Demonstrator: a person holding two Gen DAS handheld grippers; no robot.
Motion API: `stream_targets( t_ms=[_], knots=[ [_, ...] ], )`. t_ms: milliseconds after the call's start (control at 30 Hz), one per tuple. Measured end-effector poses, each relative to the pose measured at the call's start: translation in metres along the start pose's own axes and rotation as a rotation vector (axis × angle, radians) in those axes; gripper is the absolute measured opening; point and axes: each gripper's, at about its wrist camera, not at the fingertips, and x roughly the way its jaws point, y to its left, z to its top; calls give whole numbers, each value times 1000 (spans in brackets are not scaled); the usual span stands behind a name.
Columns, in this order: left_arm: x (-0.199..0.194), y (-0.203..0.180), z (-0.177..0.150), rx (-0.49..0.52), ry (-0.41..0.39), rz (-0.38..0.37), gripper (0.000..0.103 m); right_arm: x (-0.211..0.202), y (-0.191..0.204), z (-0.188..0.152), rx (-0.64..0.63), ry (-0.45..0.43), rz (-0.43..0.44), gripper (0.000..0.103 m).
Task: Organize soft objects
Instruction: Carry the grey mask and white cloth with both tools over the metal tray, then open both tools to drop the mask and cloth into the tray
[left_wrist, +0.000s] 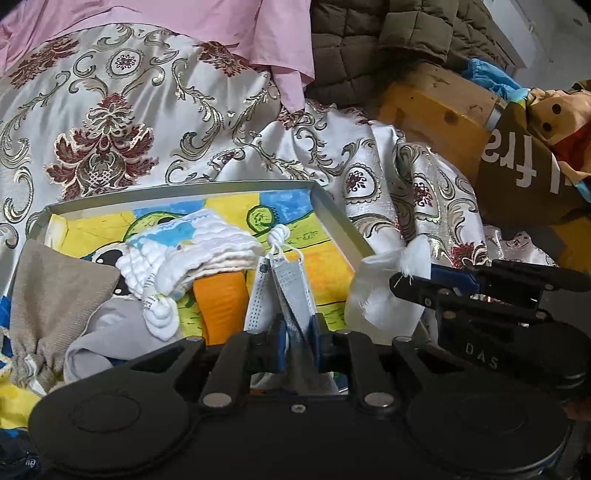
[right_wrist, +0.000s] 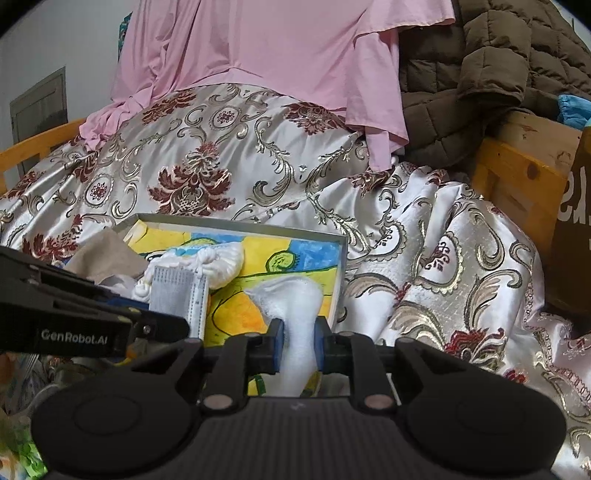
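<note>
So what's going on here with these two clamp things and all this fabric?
A person is sorting soft things with a handheld gripper in each hand. The left gripper is pinching a face mask and the right gripper is pinching a white cloth, both held over a colourful shallow box that sits on a patterned bedspread. A folded white towel and other cloths already lie in the box.

Black gripper (right_wrist: 298, 345), blue pads, white lettering

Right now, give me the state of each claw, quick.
Left claw: closed on a face mask.
Right claw: closed on a white cloth.
</note>
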Motion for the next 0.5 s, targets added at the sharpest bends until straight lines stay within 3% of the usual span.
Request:
stream_targets(
  t_ms=[500],
  knots=[
    [-6,2,-2,-25,3,35,25,-1,8,-3,-34,27,-11,48]
  ],
)
